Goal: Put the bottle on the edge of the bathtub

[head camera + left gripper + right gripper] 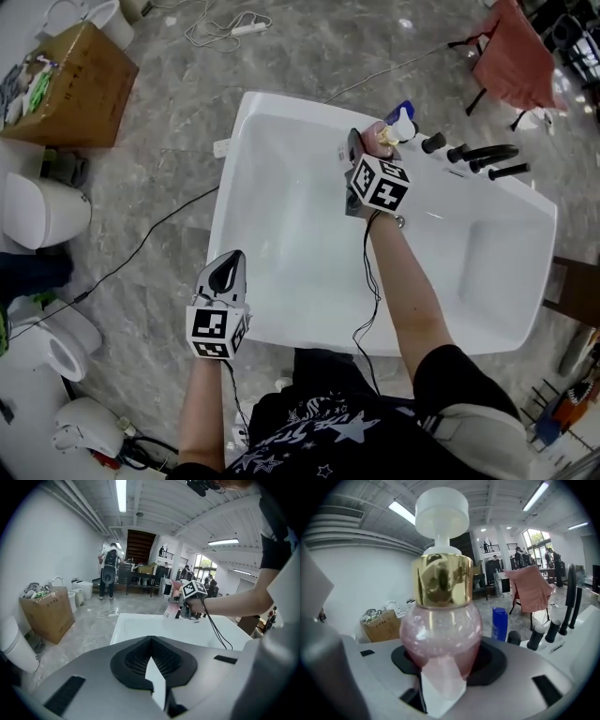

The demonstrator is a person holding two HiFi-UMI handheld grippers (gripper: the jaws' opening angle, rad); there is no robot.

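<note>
Large open showroom-like hall: white freestanding bathtub (233, 187) on grey marble-pattern floor (169, 141), white ceramic toilets (37, 211) alongside, brown cardboard box (80, 84), dark staircase (139, 540), fluorescent ceiling tubes (121, 494), people in background.

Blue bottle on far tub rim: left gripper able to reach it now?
Probably not: the left gripper is at the near rim of the bathtub, the blue bottle stands across the basin, and the right gripper holding the pink bottle is right beside it.

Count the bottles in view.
2. A pink bottle is held in the right gripper over the tub's far rim. A blue bottle stands just beyond it, near the taps. More may be hidden in the box.
</note>
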